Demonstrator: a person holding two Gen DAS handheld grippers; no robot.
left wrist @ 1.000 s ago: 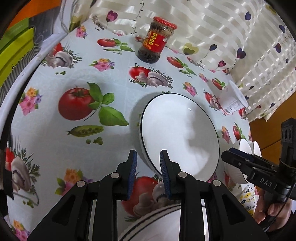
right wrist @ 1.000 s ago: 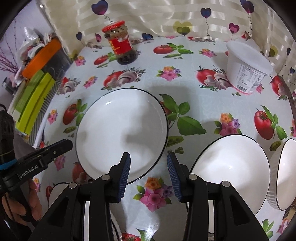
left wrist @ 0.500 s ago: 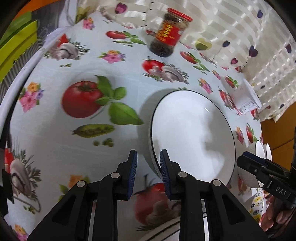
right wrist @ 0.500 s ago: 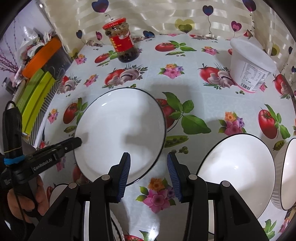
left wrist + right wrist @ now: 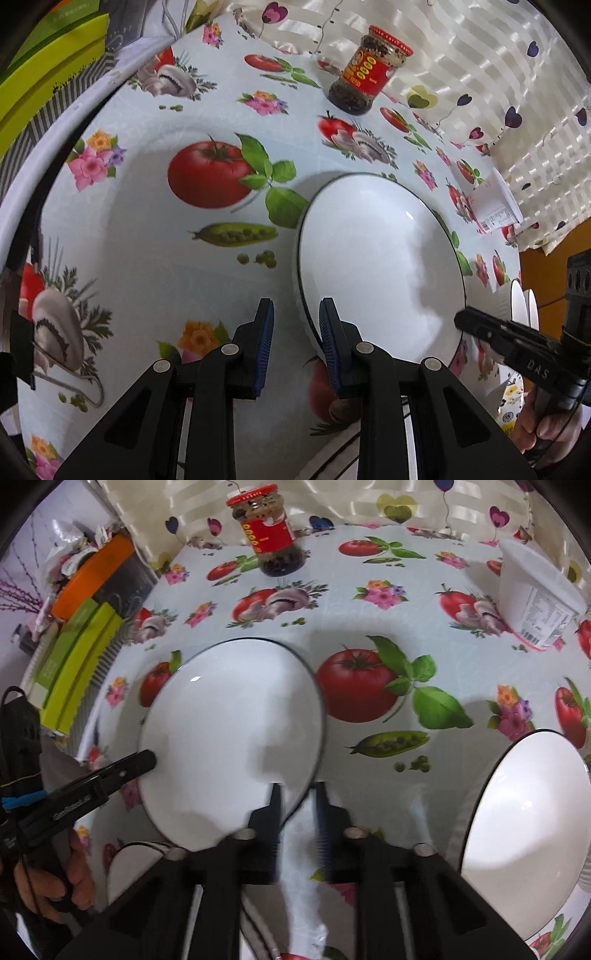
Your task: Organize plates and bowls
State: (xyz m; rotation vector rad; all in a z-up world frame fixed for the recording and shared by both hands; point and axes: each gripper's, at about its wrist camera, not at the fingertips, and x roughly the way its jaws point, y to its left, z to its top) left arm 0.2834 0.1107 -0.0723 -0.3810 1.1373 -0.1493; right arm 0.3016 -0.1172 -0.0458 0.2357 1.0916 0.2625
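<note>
A: Item one, the plate (image 5: 229,738). Where is it sitting?

B: I am seeing it flat on the tabletop (image 5: 155,258), directly ahead of both claws. Its near rim is passing between the fingers of the right claw (image 5: 297,805); its opposite rim is lying between the fingers of the left claw (image 5: 295,321).

A: Claw states?

B: The right claw has just been closing and I am reading it as clenched on the plate's rim. The left claw is standing released, rim in the gap, pads not pressing.

A: Handling note for the step?

B: I am judging this a two-sided pickup. I would be closing the left pads squarely over the rim before any lift, then raising both sides together and level, since glazed ware is likely slipping under a one-sided pinch.

A: Other task stock?

B: A second plate (image 5: 517,823) is lying to the right of the right claw, well apart from the first.

A: Surface and room?

B: A glossy cloth printed with tomatoes, mushrooms and peas is covering the tabletop. Beyond the claws, a red-lidded jar (image 5: 271,531) is standing by a heart-patterned curtain (image 5: 480,74); a white tub (image 5: 535,602) is sitting far right.
</note>
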